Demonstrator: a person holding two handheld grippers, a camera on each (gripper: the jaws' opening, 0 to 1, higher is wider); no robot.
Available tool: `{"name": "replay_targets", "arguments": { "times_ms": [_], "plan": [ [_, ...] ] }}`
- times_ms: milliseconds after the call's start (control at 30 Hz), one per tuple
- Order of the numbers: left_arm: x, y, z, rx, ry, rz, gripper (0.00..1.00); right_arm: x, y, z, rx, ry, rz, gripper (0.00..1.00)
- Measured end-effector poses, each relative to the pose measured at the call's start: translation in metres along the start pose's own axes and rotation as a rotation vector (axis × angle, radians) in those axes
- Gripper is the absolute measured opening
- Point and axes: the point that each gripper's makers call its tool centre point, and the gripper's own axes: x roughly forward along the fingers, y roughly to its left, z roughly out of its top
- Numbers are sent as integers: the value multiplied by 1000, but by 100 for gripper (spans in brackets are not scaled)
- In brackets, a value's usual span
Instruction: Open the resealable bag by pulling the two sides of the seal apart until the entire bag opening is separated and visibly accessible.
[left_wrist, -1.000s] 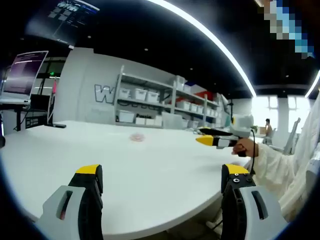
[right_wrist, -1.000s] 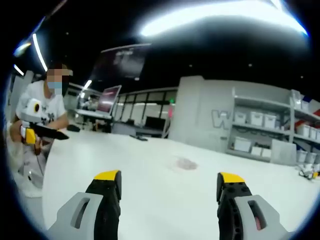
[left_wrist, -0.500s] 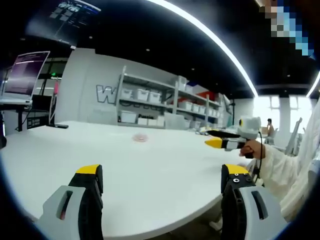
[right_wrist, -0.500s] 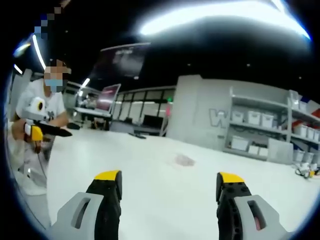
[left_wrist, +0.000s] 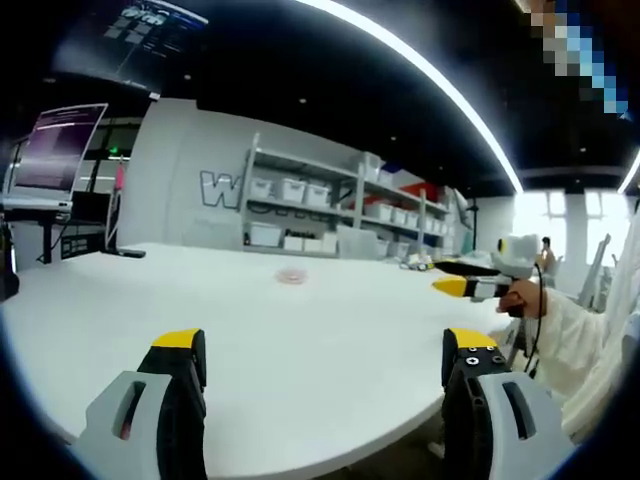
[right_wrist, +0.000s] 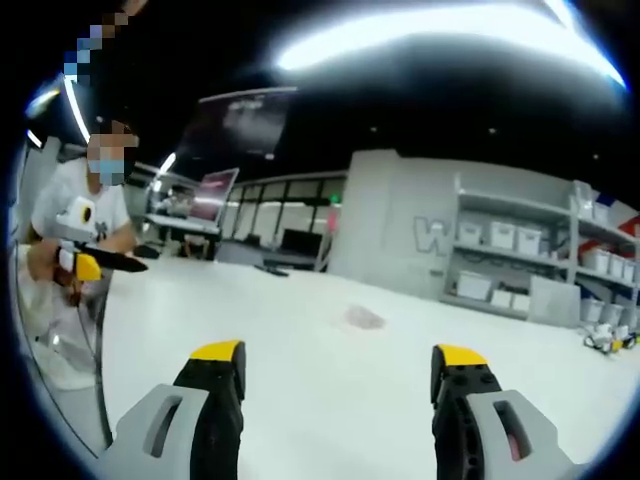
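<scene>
White tabletop (left_wrist: 300, 340) all around, and both grippers hang above its near edge, well short of the bag. Left gripper (left_wrist: 325, 350) has its yellow-tipped jaws spread wide with nothing between them; same for the right gripper (right_wrist: 330, 365), gaping and empty. The resealable bag (left_wrist: 291, 277) is just a small pinkish, see-through smudge lying flat far out on the table, roughly straight ahead in the left gripper view; in the right gripper view the bag (right_wrist: 362, 318) sits a bit left of centre, too blurry to tell anything about the seal. Left gripper view also catches the other gripper coming in from the right, held level in a hand (left_wrist: 524, 298) with a white sleeve. Right gripper view has a person in a white T-shirt (right_wrist: 75, 215) at the far left, plus a monitor (right_wrist: 215, 197) behind, while the left one gets the shelving with white bins (left_wrist: 300, 195) more head-on.
</scene>
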Motion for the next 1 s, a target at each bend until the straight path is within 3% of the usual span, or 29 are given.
{"name": "replay_targets", "arguments": {
  "times_ms": [1000],
  "plan": [
    [0,15,1,9,-9,24,97,-37,4,-12,3,24,-59,74]
  ]
}}
